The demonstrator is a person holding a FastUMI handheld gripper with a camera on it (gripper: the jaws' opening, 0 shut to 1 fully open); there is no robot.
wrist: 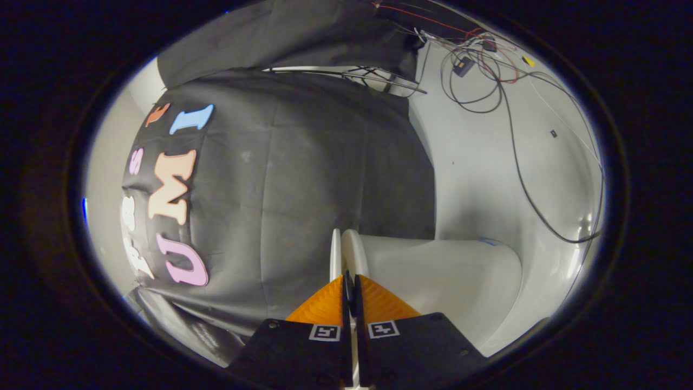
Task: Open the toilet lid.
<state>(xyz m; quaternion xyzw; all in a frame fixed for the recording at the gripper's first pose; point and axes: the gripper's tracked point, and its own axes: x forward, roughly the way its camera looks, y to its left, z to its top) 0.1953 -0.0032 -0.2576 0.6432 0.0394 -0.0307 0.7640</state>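
Note:
The white toilet (449,276) lies just ahead of my fingers and to their right, seen turned on its side in this view. Its thin lid (335,252) shows edge-on as a narrow white strip, with the seat rim (354,252) close beside it and a slim gap between the two. My gripper (350,281) is shut, its fingertips pinched on the white edge where lid and rim meet; a sliver of white shows between the fingers lower down. I cannot tell exactly which of the two layers is held.
The black cloth wall (303,179) fills the space beyond the lid. A white floor (476,162) runs beside the toilet, with loose black and red cables (487,70) and a long black cable (530,195) trailing across it.

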